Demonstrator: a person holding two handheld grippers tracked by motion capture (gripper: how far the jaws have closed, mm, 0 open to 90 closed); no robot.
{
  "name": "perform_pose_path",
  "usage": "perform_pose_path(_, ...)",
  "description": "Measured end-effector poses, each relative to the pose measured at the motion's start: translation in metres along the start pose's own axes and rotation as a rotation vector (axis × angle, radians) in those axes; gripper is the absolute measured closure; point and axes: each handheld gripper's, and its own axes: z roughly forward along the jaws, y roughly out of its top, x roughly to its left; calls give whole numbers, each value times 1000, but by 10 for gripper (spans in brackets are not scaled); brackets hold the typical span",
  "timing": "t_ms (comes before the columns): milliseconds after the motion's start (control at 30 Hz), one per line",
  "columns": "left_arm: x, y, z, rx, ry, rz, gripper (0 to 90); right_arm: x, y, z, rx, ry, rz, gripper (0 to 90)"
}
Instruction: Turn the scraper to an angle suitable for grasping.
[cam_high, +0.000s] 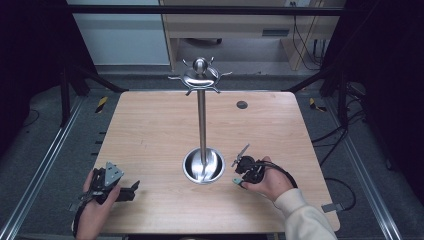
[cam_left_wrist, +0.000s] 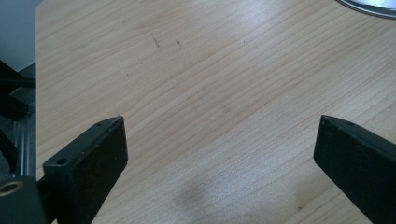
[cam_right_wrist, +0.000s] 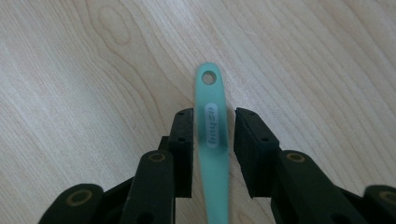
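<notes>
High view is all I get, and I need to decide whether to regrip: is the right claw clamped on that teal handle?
Observer: Not clamped. In the right gripper view the right claw straddles the teal handle, with a thin gap on each side.
Operator: Is there anything on the handle to hang it by?
Observer: Yes, there is a round hole through its tip, just past the claw.
Operator: And the left claw?
Observer: The left claw stands wide open over bare table, with nothing between its jaws.
</notes>
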Motion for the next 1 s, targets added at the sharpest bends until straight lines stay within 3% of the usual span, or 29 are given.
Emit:
perform_pose_path(200,0,0,0,1,-3,1,26,0,2,6,39,7,-8,725)
perform_pose_path(433,0,0,0,1,-5,1,26,-4,1,6,38,35,-2,741)
perform_pose_path(500,0,0,0,-1,-5,0,26,-4,0,5,44,23,9,743)
perform_pose_path(1000,1,0,-4,-35,6,-13,26,-7,-11,-42,-109,-21,37,745)
